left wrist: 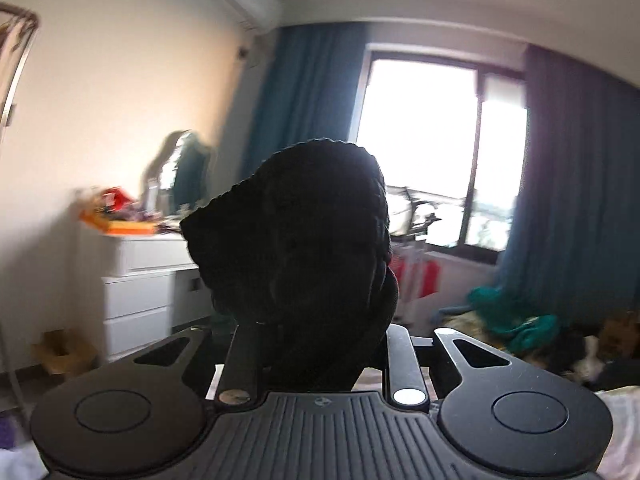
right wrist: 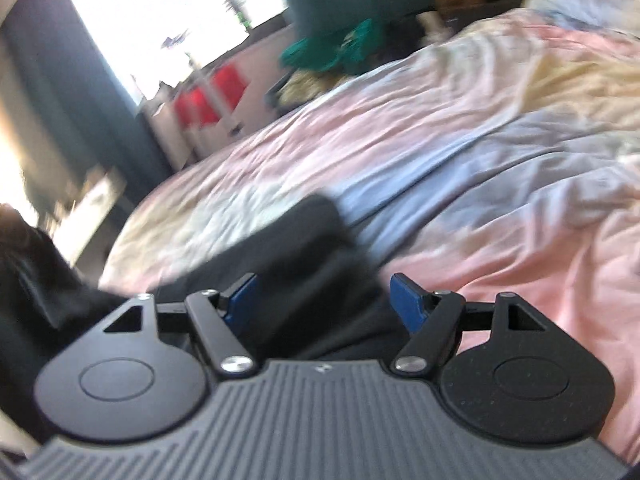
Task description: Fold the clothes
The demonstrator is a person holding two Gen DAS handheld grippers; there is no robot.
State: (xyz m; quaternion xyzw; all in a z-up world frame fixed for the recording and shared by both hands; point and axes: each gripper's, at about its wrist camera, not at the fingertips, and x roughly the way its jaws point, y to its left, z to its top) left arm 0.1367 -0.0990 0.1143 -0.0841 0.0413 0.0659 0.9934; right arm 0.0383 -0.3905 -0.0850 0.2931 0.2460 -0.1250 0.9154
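The bed (right wrist: 460, 128), under a rumpled pink, lilac and cream quilt, fills most of the right wrist view, tilted and blurred. In the left wrist view a bright window (left wrist: 436, 128) between blue curtains (left wrist: 304, 100) takes up the far wall, with a white dresser (left wrist: 140, 288) to its left carrying blurred clutter and a mirror (left wrist: 176, 172). A heap of green cloth (left wrist: 516, 316) lies low by the right curtain; the same green heap (right wrist: 340, 46) shows beyond the bed in the other view. The black garment (left wrist: 304, 236) bulges up directly in front of the left claw (left wrist: 320, 356), a dark knitted mass that hides the fingertips; it sits between the two black finger arms, which stand close and parallel against its sides, so the left claw appears to be pinching it, held up clear of the bed against the window light. In the right wrist view more of the black garment (right wrist: 316, 276) lies on the near edge of the bed, running from the lower left up through the gap of the right claw (right wrist: 326, 304). That claw is spread wide, its blue pads (right wrist: 406, 306) set well apart, the cloth lying between them and touching the left pad, while the right pad stands just beside the cloth's edge.
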